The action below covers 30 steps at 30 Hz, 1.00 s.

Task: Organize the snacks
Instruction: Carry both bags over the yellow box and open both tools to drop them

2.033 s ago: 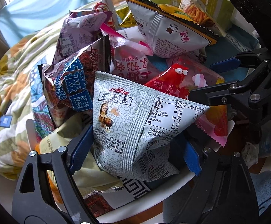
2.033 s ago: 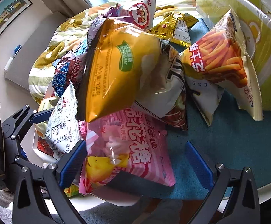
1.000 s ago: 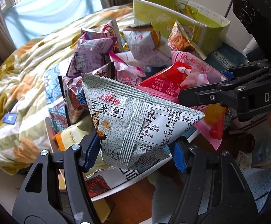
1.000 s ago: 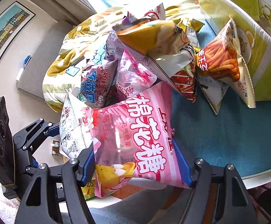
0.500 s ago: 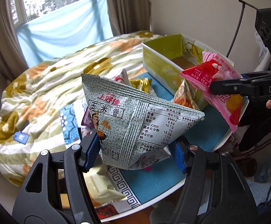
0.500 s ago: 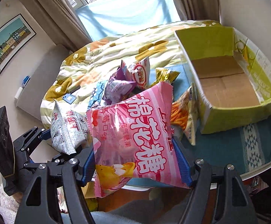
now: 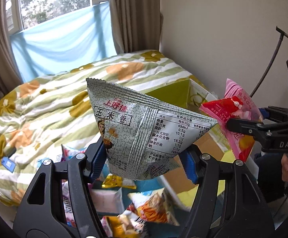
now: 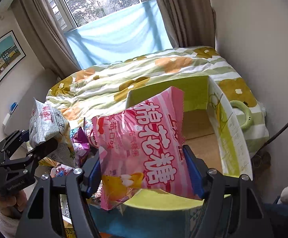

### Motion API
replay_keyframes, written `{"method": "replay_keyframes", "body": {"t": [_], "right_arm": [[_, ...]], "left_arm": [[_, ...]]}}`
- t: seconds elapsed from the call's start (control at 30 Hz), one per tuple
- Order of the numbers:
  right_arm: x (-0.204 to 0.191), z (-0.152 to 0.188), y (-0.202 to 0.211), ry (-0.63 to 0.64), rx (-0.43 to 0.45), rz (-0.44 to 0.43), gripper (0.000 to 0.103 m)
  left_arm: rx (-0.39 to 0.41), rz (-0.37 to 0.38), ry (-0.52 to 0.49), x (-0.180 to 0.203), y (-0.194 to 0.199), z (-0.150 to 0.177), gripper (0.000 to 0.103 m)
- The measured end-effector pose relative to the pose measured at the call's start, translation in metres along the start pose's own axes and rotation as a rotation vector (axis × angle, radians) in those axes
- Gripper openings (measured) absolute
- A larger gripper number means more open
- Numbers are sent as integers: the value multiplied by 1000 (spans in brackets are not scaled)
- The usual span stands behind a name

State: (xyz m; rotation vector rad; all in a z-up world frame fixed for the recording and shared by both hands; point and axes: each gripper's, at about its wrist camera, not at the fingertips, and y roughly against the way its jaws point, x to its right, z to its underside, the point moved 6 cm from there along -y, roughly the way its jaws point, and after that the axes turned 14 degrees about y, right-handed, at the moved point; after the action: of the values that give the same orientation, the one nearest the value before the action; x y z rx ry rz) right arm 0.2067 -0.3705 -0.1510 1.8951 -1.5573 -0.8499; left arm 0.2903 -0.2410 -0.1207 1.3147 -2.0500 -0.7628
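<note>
A grey-green corn-roll snack bag hangs high above the table, with my left gripper shut on its lower part. My right gripper is shut on a pink marshmallow bag, held up in front of the open green cardboard box. Each view shows the other gripper too: the pink bag at the right of the left wrist view, the grey bag at the left of the right wrist view. Several snack bags lie blurred on the table below.
The box stands on a teal cloth by the wall, its brown floor bare. Behind it lies a bed with a flowered quilt, then a window and curtains. A green ring rests on the bed. A hand holds the left gripper's handle.
Both grippers rose off the snack pile with their bags and swung toward the green box. The pile dropped low in both views; the box's inside came into sight.
</note>
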Motion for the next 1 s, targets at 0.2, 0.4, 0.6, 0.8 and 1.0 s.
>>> {"method": "replay_keyframes", "body": {"t": [0.2,0.4,0.6,0.8,1.0], "right_arm": [[56,-18,-17,41,-32,23,69],[90,-18,-41,69,-95,35,69],[106,-13,-49,63,-129,38,69],[107,-15,-50,62,-133,29,69],[94,-44,-66,120,-90,7,71]], "left_arm": [[-127,-10,63,40,-91,-27,62],[-215,-10,78,59,-141,-30,74],[-216,-15,102,51,-143,-18,101],[-178,-104,113,21,-106,5,101],[-155,-164,168,-1,-84,17,101]]}}
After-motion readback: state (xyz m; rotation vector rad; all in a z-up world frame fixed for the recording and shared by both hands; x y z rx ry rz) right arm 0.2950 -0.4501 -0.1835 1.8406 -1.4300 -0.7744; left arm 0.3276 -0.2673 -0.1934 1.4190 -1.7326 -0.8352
